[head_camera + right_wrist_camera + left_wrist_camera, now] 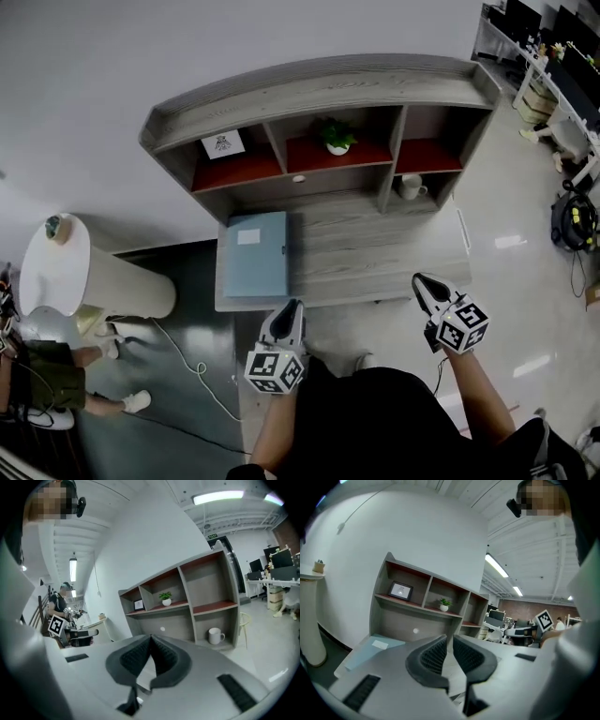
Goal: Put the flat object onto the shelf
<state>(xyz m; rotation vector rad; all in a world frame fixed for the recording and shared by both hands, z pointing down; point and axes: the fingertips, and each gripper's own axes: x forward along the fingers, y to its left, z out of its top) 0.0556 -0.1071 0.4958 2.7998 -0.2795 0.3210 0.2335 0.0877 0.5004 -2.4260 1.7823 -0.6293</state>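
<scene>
Flat object (255,253), a pale blue file with a white label, lies face-up on the left end of the desk (375,253), its left and near edges close to the desk's own edges, well below the shelf (319,94). It looks stiff and fairly light, probably smooth-skinned and a little slippery, so I judge it will not sag but could slide out of a shallow pinch. The near edge, or the left one by the desk's rim, seems the likeliest place to get a jaw underneath (a flat thing on a flat board offers little else), one gripper at each corner to stop it swinging. Neither has it now: the left gripper (293,307) and the right gripper (419,279) hang before the desk's front edge, apart from the file, each with its jaws drawn together on nothing. On the shelf, the left compartment holds a picture frame (223,143) and the middle one a small plant (337,136), while the right compartment (427,155) looks bare, as does the curved top board. A white mug (410,187) stands on the desk under that right compartment. The uprights look narrow against the file's long side, so it may need turning or tilting to enter.
</scene>
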